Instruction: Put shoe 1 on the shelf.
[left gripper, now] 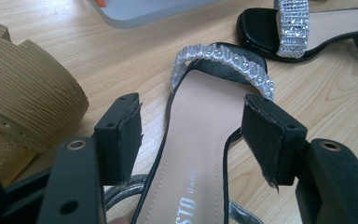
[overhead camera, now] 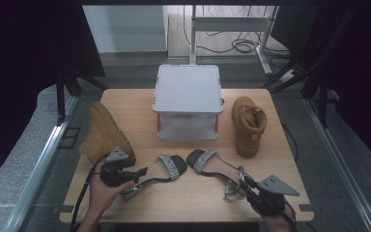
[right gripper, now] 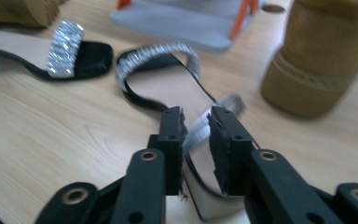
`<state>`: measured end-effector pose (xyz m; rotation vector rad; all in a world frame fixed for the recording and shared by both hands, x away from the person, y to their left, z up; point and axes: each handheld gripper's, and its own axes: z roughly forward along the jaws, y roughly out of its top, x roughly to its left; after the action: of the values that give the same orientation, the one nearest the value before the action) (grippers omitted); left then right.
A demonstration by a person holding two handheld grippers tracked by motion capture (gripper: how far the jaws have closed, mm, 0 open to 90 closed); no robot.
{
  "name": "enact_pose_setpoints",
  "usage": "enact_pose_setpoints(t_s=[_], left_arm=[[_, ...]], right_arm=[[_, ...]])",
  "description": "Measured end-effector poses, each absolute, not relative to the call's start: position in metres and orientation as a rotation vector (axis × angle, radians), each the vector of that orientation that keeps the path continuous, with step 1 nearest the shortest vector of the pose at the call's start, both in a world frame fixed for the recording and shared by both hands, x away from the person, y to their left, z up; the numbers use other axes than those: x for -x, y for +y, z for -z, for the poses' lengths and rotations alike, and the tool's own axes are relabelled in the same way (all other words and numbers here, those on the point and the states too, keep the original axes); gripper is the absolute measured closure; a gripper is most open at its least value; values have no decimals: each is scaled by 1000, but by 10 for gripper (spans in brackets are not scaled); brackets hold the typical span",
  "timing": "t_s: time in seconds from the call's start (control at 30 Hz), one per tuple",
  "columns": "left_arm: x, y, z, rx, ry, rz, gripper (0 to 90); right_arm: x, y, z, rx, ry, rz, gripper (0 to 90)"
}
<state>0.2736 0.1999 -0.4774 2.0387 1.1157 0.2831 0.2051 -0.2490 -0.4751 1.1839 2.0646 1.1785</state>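
The left gripper (left gripper: 193,140) has its fingers spread wide on either side of the left sandal (left gripper: 200,154) — neither pad touches it. The right gripper (right gripper: 196,140) has its fingers narrowly parted around the silver strap (right gripper: 200,128) of the right sandal (right gripper: 168,88). Both sandals lie on the table (overhead camera: 140,104), long axes slanting inward, toes meeting near the grey box (overhead camera: 188,89).
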Motion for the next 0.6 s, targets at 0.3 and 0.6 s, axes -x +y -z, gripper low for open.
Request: enact_pose_setpoints(t_s=[0.3,0.6], left_arm=[[-276,196,480,-2123,1123,-274,371],[-278,186,490,-2255,1114,-253,351]], right_arm=[[-229,-210,455,-1075,2148,-1200,547],[-237,-196,454,-1039,2161,-1182,511]])
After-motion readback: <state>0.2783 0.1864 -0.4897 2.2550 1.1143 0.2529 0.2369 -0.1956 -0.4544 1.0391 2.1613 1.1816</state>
